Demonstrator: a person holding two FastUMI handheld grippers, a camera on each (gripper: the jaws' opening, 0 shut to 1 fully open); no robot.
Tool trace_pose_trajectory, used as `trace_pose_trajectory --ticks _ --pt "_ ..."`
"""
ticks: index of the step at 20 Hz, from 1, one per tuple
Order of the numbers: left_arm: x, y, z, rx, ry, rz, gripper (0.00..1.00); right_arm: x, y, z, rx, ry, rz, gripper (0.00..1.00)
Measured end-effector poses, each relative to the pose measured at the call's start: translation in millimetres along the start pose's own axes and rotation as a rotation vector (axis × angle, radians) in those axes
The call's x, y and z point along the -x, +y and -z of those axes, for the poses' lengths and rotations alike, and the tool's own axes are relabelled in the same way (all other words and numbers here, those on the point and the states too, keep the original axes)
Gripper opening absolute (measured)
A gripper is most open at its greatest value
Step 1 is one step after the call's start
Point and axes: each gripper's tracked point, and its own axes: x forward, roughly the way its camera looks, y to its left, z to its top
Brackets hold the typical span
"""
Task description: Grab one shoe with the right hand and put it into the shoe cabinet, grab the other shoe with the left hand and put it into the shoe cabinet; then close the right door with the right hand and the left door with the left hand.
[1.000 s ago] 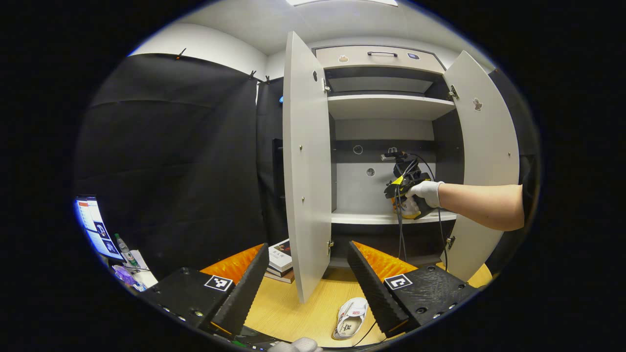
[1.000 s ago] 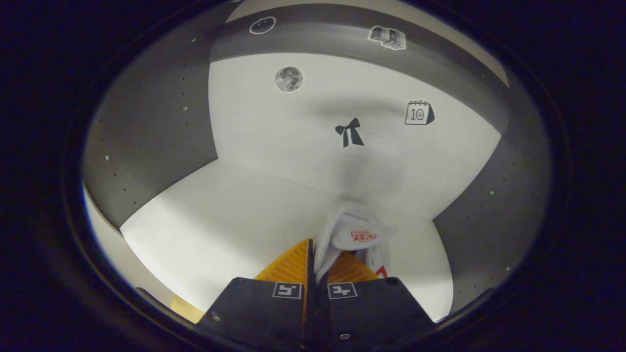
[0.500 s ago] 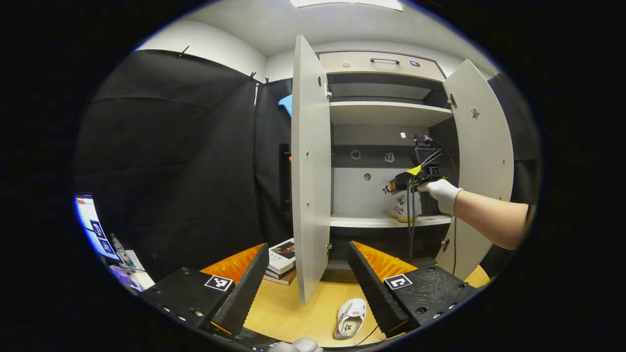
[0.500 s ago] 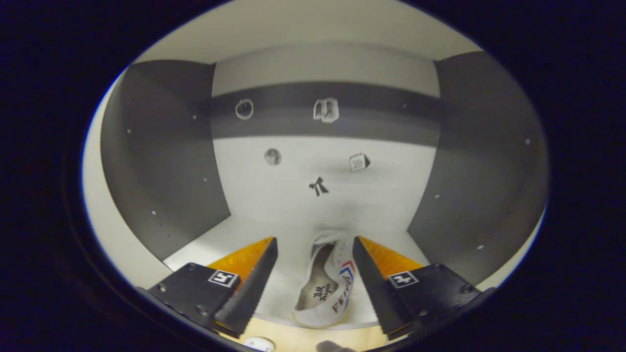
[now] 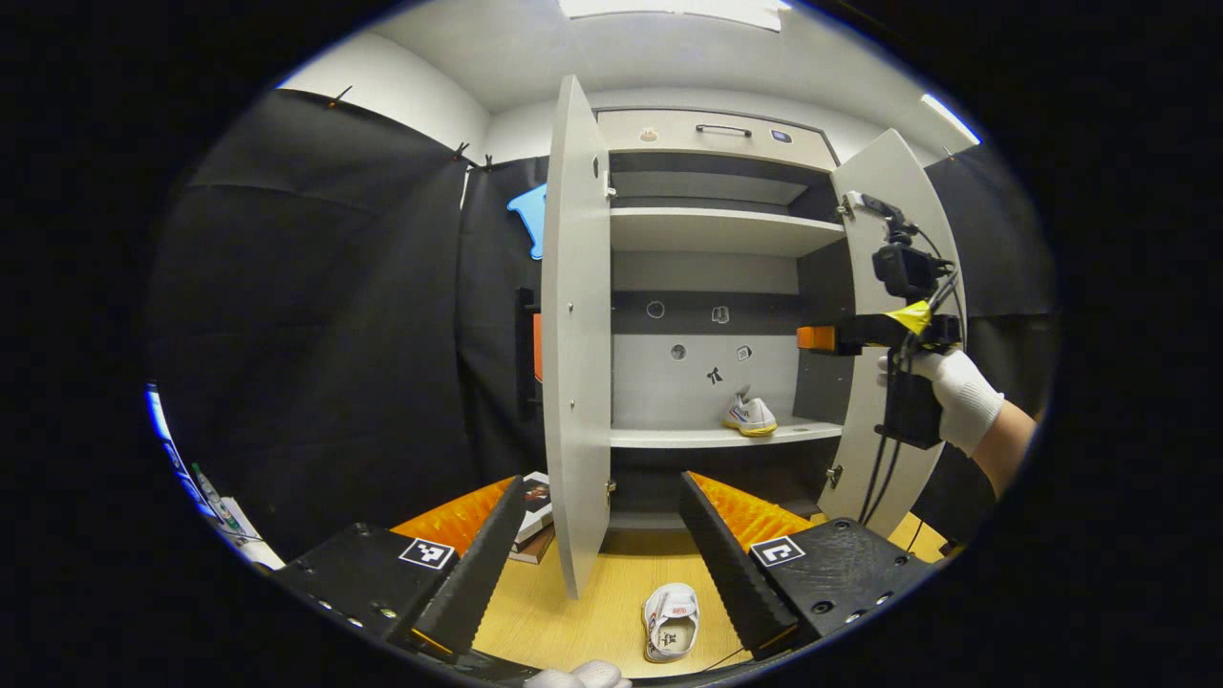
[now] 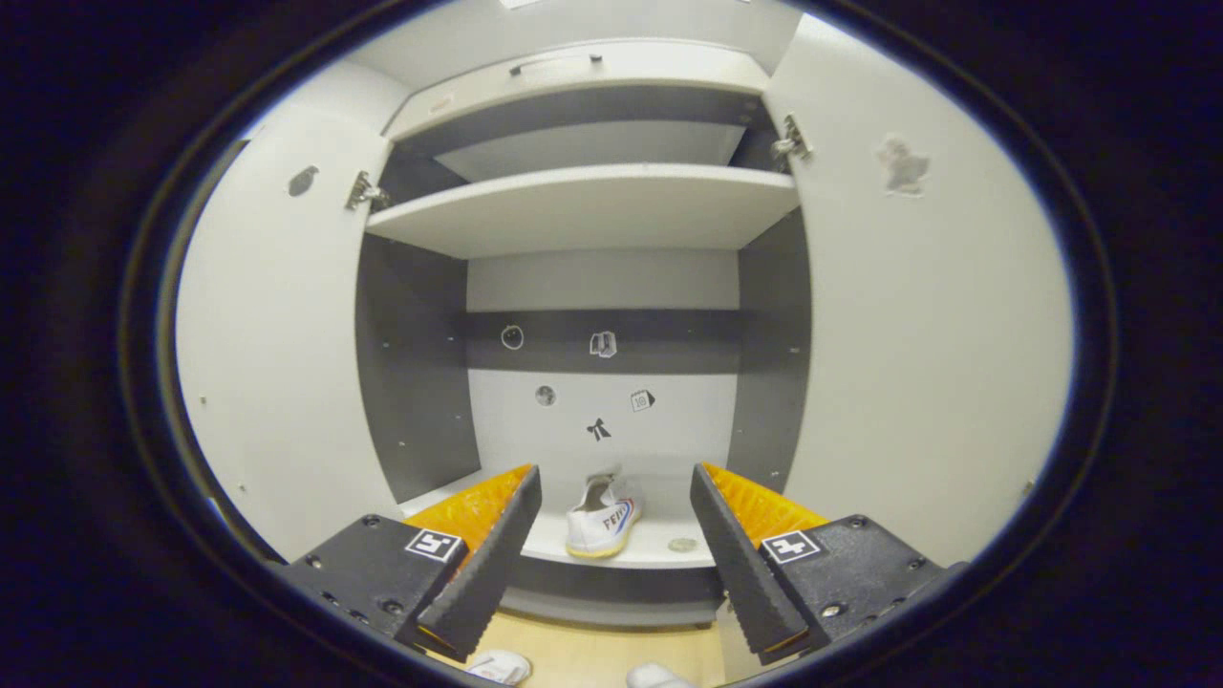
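Observation:
The shoe cabinet (image 5: 712, 229) stands with both doors open. One white shoe (image 5: 751, 417) rests on its lower shelf, seen also as the shelved shoe (image 6: 599, 518) in the right gripper view. The other white shoe (image 5: 671, 622) lies on the wooden floor, just left of my right-hand finger. My left gripper (image 5: 600, 559) is open above the floor, empty, with the left door's (image 5: 576, 334) edge showing between its fingers. My right gripper (image 6: 614, 549) is open and empty, back out in front of the shelf; the right gripper (image 5: 824, 337) shows by the right door (image 5: 893, 315), held by a gloved hand.
A stack of books (image 5: 533, 506) lies on the floor left of the left door. Black cloth walls close in the left side. A drawer with a handle (image 5: 721, 130) tops the cabinet, above an upper shelf (image 6: 583, 205). A monitor's edge (image 5: 182, 468) sits low left.
My right gripper opened, left the shoe on the lower shelf and drew back out of the cabinet towards the right door. My left gripper stayed open, shifting only slightly.

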Motion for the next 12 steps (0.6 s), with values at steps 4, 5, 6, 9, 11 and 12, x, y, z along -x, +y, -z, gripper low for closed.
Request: trace_pose_trajectory --ticks 4,5,6,9,11,12 --pt "3.4 -7.4 -2.4 -0.017 -0.017 0.048 0.96 75.7 -19.6 34.5 -0.033 0.014 0.015 0.99" --pt "3.4 -10.1 -1.7 -0.022 -0.019 0.058 0.96 93.5 -24.7 45.8 -0.042 0.023 0.021 0.99" --pt "4.0 -12.7 0.8 -0.027 -0.015 0.068 0.96 109.1 -29.8 57.5 -0.044 0.024 0.032 0.99" --pt "7.0 -22.8 7.7 -0.039 -0.002 0.098 0.96 140.1 -36.8 89.3 -0.037 0.048 0.064 0.99" --pt "4.9 -28.4 10.4 -0.042 0.002 0.114 1.0 151.3 -44.3 96.7 -0.029 0.067 0.082 1.0" --pt "3.2 -30.6 11.6 -0.045 0.004 0.12 0.96 154.1 -46.0 96.2 -0.031 0.069 0.086 1.0"
